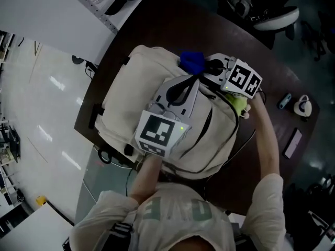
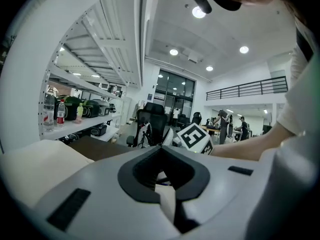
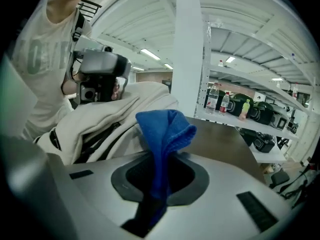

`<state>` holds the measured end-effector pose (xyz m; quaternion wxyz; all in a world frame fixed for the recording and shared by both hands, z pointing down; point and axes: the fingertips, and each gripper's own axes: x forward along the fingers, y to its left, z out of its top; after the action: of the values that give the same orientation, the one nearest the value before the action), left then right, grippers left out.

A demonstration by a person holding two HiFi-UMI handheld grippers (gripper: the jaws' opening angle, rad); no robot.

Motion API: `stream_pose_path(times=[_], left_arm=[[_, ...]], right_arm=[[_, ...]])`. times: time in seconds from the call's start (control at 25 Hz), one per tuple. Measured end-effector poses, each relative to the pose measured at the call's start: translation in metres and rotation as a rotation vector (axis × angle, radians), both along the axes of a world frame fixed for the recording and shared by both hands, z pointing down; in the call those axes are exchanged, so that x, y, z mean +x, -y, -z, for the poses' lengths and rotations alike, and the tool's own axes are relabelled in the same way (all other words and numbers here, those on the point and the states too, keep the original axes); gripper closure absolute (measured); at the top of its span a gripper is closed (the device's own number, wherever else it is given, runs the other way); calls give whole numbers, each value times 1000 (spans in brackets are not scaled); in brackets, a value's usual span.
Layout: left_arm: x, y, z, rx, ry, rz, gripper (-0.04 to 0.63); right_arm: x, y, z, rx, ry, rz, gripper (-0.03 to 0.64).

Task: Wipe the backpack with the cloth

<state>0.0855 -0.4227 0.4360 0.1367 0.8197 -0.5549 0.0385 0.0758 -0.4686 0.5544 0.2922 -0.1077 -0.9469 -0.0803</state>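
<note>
A cream backpack (image 1: 131,93) lies on a dark brown table (image 1: 157,14). My left gripper (image 1: 189,81) rests on top of the bag, with its marker cube nearer me. In the left gripper view the left gripper (image 2: 165,186) is shut on a fold of cream fabric from the backpack (image 2: 35,159). My right gripper (image 1: 208,67) is at the bag's far end, shut on a blue cloth (image 1: 192,61). In the right gripper view the cloth (image 3: 165,129) sticks up out of the right gripper (image 3: 157,179), with the backpack (image 3: 100,119) just behind and to the left of it.
Small items (image 1: 285,101) (image 1: 302,106) and a flat bar (image 1: 293,143) lie on the table's right side. A white shelf unit holds bottles (image 3: 220,101) and cameras. An office chair (image 2: 152,121) stands beyond the table.
</note>
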Motion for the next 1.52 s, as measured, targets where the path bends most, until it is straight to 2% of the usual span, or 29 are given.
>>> stream_pose_path(times=[0.24, 0.36, 0.52, 0.72, 0.92, 1.04, 1.16, 1.24, 1.36, 1.52], left_arm=[[-3, 0, 1, -13, -78, -8, 591], [-3, 1, 1, -13, -94, -17, 591], [-1, 0, -4, -19, -63, -23, 591], [7, 0, -9, -24, -2, -49, 591], [7, 0, -11, -41, -35, -54, 591], [11, -1, -15, -50, -39, -70, 591], [16, -4, -13, -15, -11, -92, 591], [17, -8, -5, 13, -58, -96, 591], [13, -19, 11, 32, -179, -69, 591], [25, -48, 26, 53, -184, -72, 592]], right_arm=[[34, -11, -4, -29, -15, -56, 574], [51, -16, -7, -63, -13, -100, 574], [77, -23, -14, -94, -28, -178, 574], [115, -31, -24, -86, -77, -252, 574], [139, -38, -16, -92, -58, -342, 574], [146, -43, -8, -89, -21, -396, 574], [142, -44, 14, -61, 63, -463, 574], [137, -46, 41, -15, 143, -514, 574], [133, -55, 88, 63, 259, -604, 574], [140, -89, 144, 89, 399, -723, 574]])
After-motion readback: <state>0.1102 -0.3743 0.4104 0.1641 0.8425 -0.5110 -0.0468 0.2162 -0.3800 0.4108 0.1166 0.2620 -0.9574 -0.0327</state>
